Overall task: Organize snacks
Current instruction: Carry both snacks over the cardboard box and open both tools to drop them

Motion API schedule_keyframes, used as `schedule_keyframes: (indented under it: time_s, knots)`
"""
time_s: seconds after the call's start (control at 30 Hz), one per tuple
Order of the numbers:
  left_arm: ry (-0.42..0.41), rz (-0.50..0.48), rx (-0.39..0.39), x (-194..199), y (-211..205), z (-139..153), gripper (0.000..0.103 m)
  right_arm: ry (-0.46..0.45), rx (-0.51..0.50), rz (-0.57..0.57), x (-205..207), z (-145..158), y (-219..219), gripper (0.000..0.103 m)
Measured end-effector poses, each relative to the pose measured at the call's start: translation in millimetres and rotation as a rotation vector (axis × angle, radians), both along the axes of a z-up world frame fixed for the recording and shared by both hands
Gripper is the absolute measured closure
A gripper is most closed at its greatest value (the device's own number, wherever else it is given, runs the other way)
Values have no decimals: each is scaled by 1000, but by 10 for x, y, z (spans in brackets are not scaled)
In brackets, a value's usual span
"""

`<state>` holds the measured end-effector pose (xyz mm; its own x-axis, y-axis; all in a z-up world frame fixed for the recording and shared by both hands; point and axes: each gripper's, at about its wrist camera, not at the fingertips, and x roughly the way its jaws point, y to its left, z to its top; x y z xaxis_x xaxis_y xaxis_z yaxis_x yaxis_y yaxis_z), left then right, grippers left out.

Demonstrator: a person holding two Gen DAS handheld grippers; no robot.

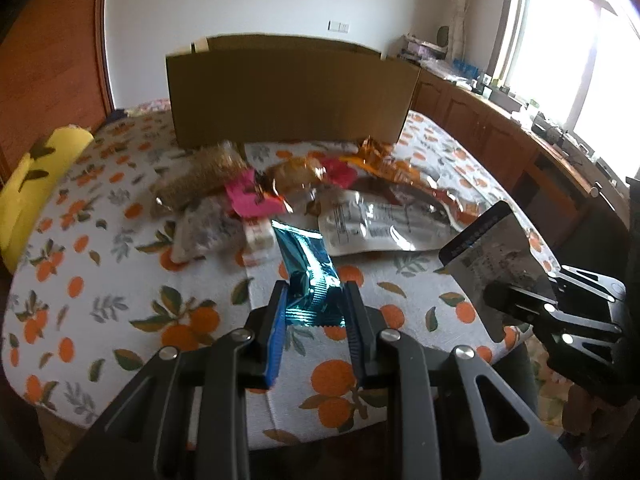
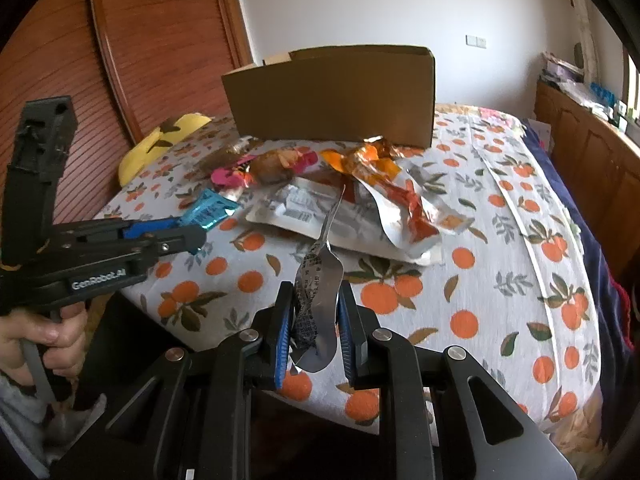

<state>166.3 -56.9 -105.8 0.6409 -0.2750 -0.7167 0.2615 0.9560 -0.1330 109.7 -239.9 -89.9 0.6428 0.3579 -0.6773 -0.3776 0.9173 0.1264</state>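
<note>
My left gripper (image 1: 314, 296) is shut on a teal foil snack packet (image 1: 306, 264) and holds it above the orange-print tablecloth; the packet also shows in the right wrist view (image 2: 208, 210). My right gripper (image 2: 314, 300) is shut on a silver foil snack packet (image 2: 318, 300), held edge-on above the table; this packet also shows in the left wrist view (image 1: 496, 252). A pile of snack packets (image 1: 296, 192) lies in the middle of the table. An open cardboard box (image 1: 288, 92) stands behind the pile.
A yellow cushion (image 1: 32, 188) lies at the table's left edge. A wooden cabinet (image 1: 520, 136) with clutter runs along the right under a window. A wooden door (image 2: 132, 52) stands at the back left.
</note>
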Motion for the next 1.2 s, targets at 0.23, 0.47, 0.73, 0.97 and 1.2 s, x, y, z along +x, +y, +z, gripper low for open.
schedule_keyframes:
  time_s: [0.23,0.47,0.73,0.97,1.2]
  knots:
    - [-54,-12,4,18,24,216,78,-28,-3,11,107,162,33,84]
    - [-108,-28,10,262,30,466,78,-70,10,15,400,397,21,84]
    - [-182,-39,31,820,81,845,78,-159,22,33,901,838,33,84]
    - [-222,-40,60,1307,140,1033,78,-215,9,67,1381,1061,149,84]
    - [-229,-58,78,1688,131,1068,78,-229,-7,89,1740,1057,278,84]
